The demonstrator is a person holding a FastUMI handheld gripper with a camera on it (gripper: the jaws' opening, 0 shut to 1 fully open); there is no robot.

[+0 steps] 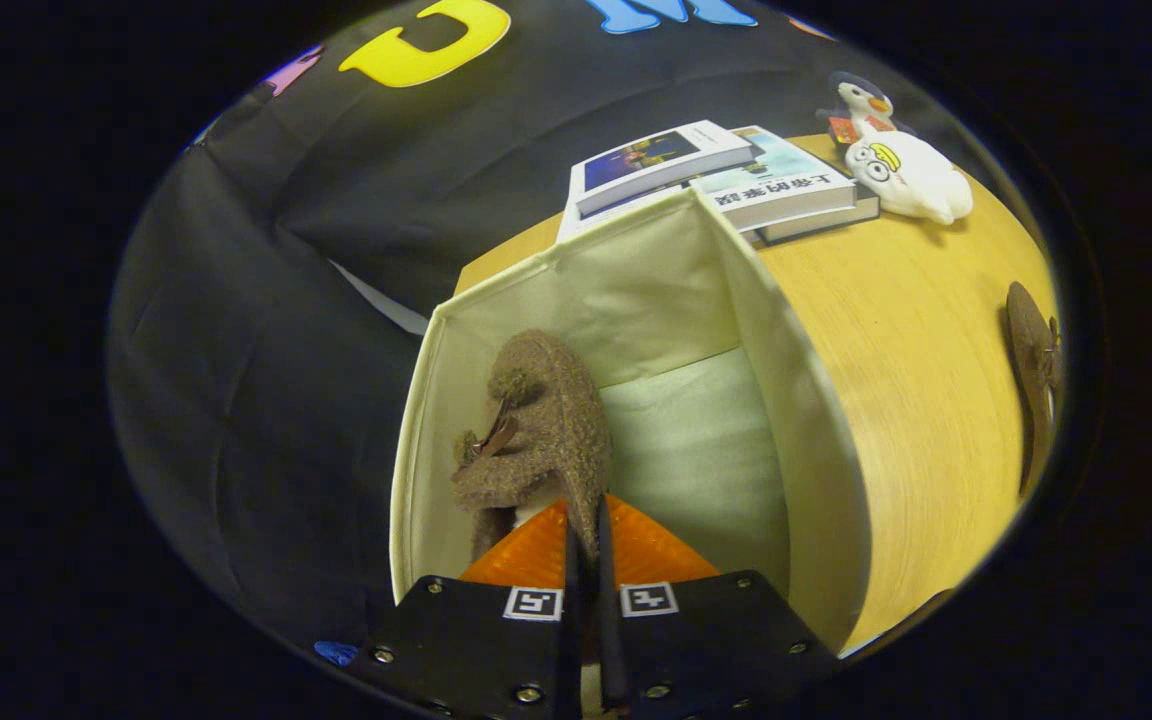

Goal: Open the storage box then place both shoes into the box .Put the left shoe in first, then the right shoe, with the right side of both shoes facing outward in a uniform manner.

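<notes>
Your fingers (588, 560) are pressed nearly together, pinching the rim of a fuzzy brown slipper with a small bow (536, 430), which hangs inside the open cream fabric storage box (786, 400). The slipper sits close to the box's left wall, its toe pointing towards the far wall. To its right you have an open stretch of pale box floor running up to the right wall. The box stands on a light wooden table (916, 330), with its left wall near the table's edge and dark cloth beyond. The second brown slipper (1034, 370) lies on the table well apart from the box, off to the right. Beyond the far wall of the box a stack of books (716, 175) rests, with a white plush duck (901, 165) beside it.
</notes>
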